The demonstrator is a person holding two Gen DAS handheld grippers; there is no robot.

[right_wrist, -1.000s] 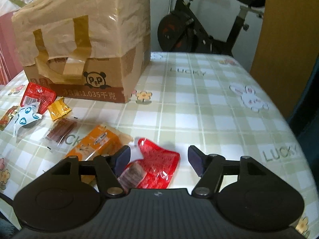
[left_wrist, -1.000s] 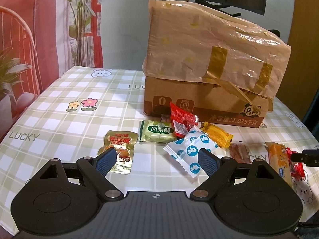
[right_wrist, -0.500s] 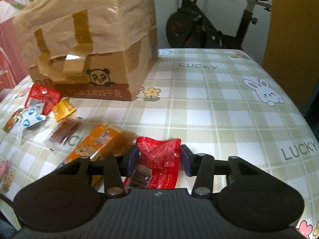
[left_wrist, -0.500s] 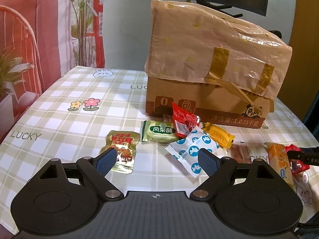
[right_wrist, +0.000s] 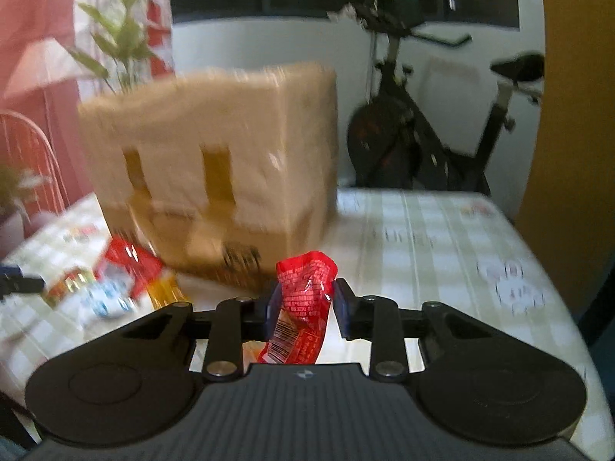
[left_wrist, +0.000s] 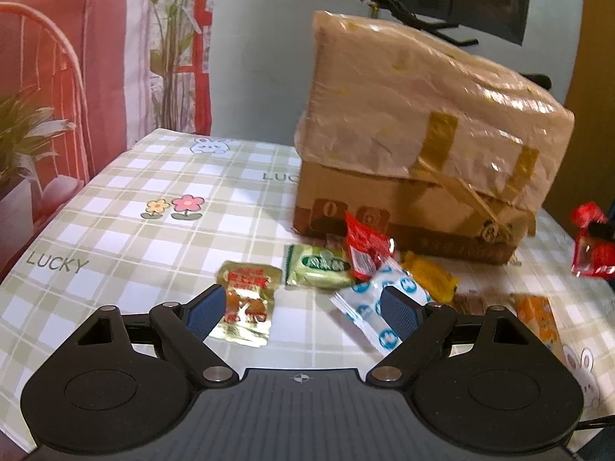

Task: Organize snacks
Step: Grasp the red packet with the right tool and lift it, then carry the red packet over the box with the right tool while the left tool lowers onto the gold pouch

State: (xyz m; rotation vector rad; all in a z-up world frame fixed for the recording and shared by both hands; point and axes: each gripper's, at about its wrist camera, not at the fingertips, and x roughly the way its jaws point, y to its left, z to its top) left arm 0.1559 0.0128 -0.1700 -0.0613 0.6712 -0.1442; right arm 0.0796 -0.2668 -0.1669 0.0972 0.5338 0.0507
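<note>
Left wrist view: left gripper (left_wrist: 300, 303), jaws spread but closing, nothing between them, above gold packet (left_wrist: 246, 307) and blue-dotted packet (left_wrist: 378, 307) on desk (left_wrist: 115, 238). Right wrist view: right gripper (right_wrist: 305, 303), jaws pinching red snack packet (right_wrist: 303, 303), clear of desk, near taped box (right_wrist: 215, 184).

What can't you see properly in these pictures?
- Right wrist view: the cardboard box and its print are smeared by motion blur.
- Right wrist view: the lower end of the red snack packet in the right gripper is hidden behind the gripper body.
- Left wrist view: the orange packet is partly covered by the left gripper.
</note>
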